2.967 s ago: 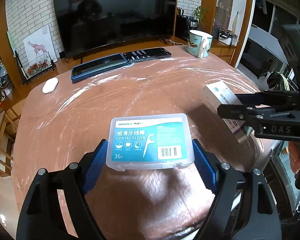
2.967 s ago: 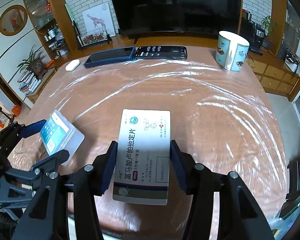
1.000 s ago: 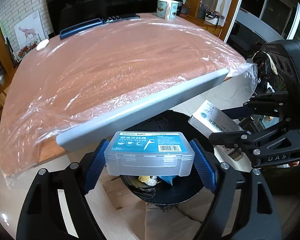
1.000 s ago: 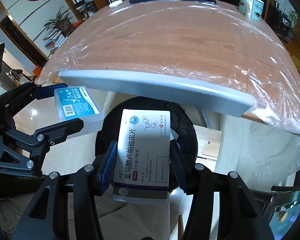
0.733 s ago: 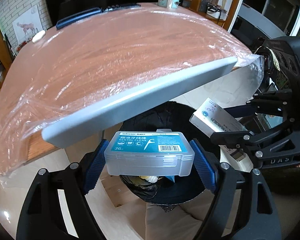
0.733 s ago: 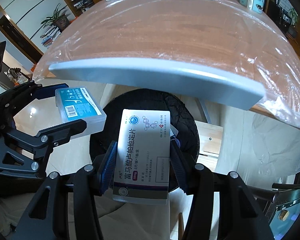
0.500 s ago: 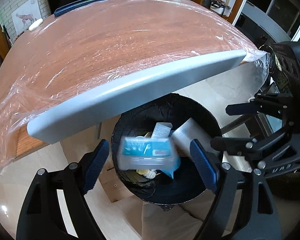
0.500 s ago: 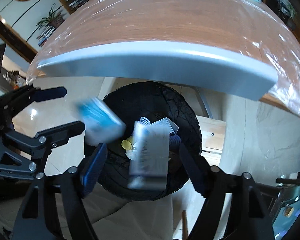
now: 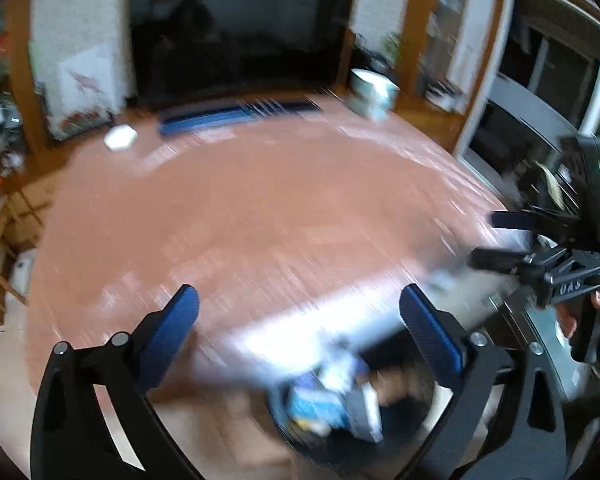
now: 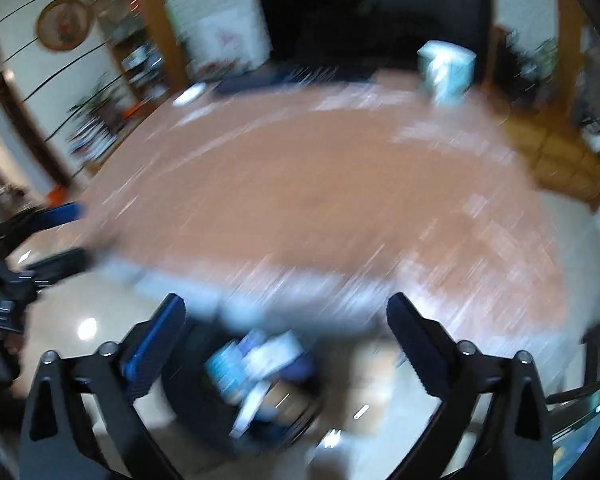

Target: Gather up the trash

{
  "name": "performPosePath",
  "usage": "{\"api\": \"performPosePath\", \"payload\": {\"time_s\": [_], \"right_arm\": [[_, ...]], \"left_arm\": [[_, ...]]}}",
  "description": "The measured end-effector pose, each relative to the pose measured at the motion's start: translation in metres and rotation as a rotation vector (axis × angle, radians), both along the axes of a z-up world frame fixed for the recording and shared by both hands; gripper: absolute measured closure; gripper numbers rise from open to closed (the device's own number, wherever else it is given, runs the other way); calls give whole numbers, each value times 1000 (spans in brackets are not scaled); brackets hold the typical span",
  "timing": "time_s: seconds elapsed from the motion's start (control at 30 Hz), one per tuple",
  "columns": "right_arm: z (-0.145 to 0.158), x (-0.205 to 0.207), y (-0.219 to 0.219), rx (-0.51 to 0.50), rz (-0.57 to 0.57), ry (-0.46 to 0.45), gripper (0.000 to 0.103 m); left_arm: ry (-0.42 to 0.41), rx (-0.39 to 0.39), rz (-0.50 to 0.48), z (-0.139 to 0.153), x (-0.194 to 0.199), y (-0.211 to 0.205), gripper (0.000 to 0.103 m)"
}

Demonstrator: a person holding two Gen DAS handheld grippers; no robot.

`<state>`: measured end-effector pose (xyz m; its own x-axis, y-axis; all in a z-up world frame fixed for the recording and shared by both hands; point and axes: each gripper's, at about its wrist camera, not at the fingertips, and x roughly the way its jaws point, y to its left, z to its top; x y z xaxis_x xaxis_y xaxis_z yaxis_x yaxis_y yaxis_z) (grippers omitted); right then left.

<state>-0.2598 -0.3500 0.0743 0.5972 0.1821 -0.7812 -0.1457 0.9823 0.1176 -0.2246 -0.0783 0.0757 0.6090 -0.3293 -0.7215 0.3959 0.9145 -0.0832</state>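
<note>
Both items have been released. The left gripper (image 9: 298, 312) has just been opening and now stands fully spread with nothing between its pads; 1 second ago it clamped the dental floss box (image 9: 318, 404). The right gripper (image 10: 286, 318) has likewise just been opening and is empty; it previously held the medicine carton (image 10: 274, 354).

Both items now lie inside the black trash bin (image 9: 404, 432), below the near edge of the table (image 9: 240, 208) (heavy motion blur makes their exact resting position unclear).

Compared with the view half a second ago, both cameras now face more of the tabletop and less of the bin.

Status, as judged: this deposit is complete. No further loose trash is discernible on the table; the mug (image 9: 370, 88) stands at the far right.
</note>
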Motion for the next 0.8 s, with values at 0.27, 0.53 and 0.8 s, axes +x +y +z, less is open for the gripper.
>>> {"api": "performPosePath", "payload": {"time_s": [0.27, 0.53, 0.8], "right_arm": [[-29, 133, -54, -86, -188, 5, 4], [-57, 198, -89, -120, -243, 56, 4], [-66, 217, -104, -108, -266, 57, 4]], "left_arm": [[43, 52, 247, -29, 136, 38, 2], [116, 43, 364, -61, 201, 77, 2], [124, 56, 389, -68, 220, 79, 2]]}}
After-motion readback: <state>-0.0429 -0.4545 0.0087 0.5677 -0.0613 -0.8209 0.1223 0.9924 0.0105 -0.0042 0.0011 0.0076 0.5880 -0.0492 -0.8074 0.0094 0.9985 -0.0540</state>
